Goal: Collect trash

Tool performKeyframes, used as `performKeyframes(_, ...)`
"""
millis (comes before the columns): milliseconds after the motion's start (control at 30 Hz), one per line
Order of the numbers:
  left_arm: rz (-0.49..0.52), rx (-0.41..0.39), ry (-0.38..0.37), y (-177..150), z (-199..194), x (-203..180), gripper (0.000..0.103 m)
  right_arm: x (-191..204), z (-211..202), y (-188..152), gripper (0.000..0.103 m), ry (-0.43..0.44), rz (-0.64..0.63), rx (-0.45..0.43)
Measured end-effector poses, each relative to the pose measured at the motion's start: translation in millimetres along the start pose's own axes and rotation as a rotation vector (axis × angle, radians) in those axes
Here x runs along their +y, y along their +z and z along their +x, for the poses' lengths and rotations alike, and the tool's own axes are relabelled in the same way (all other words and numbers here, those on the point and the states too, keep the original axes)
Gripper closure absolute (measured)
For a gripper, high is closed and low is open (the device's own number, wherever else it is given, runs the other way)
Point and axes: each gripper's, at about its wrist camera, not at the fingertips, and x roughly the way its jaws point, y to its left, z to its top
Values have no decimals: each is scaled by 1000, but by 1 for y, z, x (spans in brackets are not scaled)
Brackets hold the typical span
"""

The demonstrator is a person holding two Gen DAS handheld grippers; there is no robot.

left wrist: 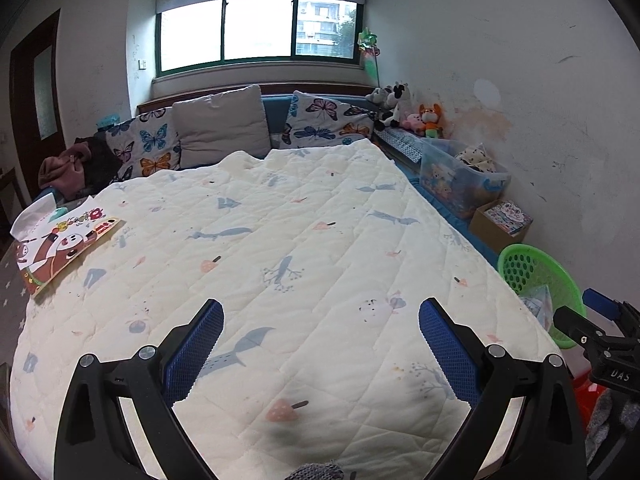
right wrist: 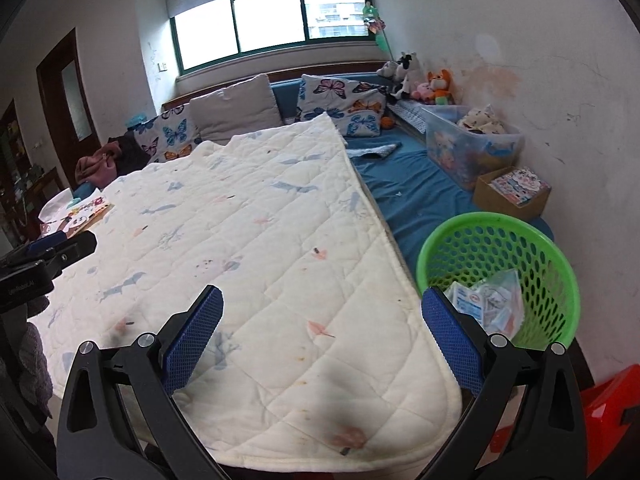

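Left tongs (left wrist: 321,322) agape above quilt (left wrist: 304,216)

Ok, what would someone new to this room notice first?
Probably the cream quilt printed with whales, spread over the bed and filling both views. Next, the bright green basket at its right edge, with crumpled wrappers inside. Both tongs, left and right, hang open above the quilt.

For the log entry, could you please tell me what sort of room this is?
Most likely a child's bedroom: a bed under a quilted blanket with butterfly pillows at its head, stuffed toys in the corner, and a green trash basket beside it.
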Motion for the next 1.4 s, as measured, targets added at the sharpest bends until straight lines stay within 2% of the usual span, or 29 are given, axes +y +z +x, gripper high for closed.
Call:
performKeyframes(900, -84, 8, 62, -11, -7, 26, 8, 19, 11, 5, 4, 54, -25, 12)
performKeyframes(1400, -82, -4, 96, -15, -13, 30, 8, 29, 10, 7, 4, 81, -33, 1)
